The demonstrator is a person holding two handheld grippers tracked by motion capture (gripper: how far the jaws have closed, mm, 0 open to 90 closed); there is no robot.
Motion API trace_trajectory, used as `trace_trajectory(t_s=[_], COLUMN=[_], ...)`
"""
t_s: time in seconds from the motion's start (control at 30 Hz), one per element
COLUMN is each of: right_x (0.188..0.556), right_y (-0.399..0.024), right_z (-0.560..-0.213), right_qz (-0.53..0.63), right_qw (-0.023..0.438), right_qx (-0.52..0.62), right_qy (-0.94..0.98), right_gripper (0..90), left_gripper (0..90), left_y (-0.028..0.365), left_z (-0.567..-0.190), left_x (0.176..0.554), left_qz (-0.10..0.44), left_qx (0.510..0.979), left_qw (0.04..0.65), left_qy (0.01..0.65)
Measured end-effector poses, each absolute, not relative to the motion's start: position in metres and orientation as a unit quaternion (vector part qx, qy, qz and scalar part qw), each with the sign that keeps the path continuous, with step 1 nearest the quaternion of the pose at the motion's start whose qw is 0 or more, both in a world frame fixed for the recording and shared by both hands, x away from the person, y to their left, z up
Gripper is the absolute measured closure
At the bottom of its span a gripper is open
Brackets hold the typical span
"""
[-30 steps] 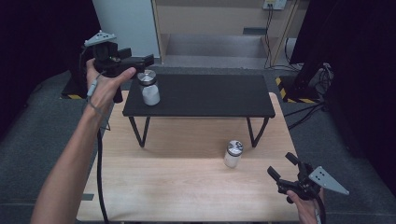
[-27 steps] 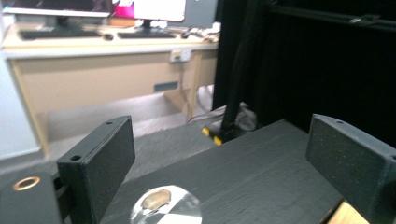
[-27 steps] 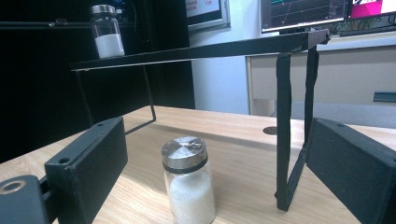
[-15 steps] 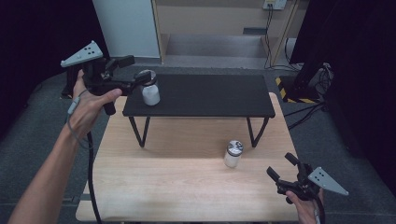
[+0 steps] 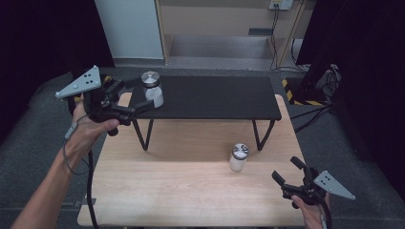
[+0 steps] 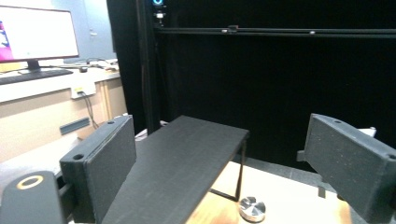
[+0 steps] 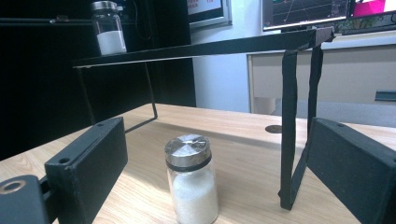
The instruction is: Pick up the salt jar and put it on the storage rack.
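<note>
A glass jar of white powder with a metal lid (image 5: 152,88) stands on the left end of a low black shelf (image 5: 215,98). My left gripper (image 5: 142,94) hovers open off that end, its tips close beside the jar. Its jaws have just closed slightly, and nothing is between them. It looks along the shelf top (image 6: 187,158). A second such jar (image 5: 238,157) stands on the wooden table (image 5: 181,191) in front of the shelf's right leg. My right gripper (image 5: 285,170) rests open near the table's front right corner. It points at that jar (image 7: 191,184), a short way off.
The shelf's thin black legs (image 7: 289,126) stand on the table just right of the near jar. Dark curtains close off both sides. A desk with a monitor (image 6: 37,32) lies beyond, and cables (image 5: 315,109) run across the floor at the right.
My left hand has come down and back toward the near side, away from the jar on the shelf. The right hand and both jars have stayed put.
</note>
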State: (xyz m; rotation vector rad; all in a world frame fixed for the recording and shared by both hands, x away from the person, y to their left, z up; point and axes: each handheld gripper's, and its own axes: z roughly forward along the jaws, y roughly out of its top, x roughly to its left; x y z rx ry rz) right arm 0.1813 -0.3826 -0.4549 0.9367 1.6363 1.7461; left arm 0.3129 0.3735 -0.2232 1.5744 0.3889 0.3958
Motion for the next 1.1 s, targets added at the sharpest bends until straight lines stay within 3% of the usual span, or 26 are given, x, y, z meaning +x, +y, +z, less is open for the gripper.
trace_trajectory(t_s=[0.57,1.1], right_x=[0.182,0.182], right_y=[-0.381,-0.381], right_z=[-0.455,-0.455], right_qz=[0.650,0.650], right_qw=[0.280,0.279], right_qx=[0.349,0.351], right_qy=[0.614,0.614], right_gripper=[5.9,6.0], left_gripper=[8.0,6.4], left_y=[0.370,0.353], left_z=[-0.264,-0.319], left_x=[0.290,0.259], left_qz=[0.160,0.202], left_qx=[0.716,0.716], left_qw=[0.661,0.640], left_qy=[0.155,0.192])
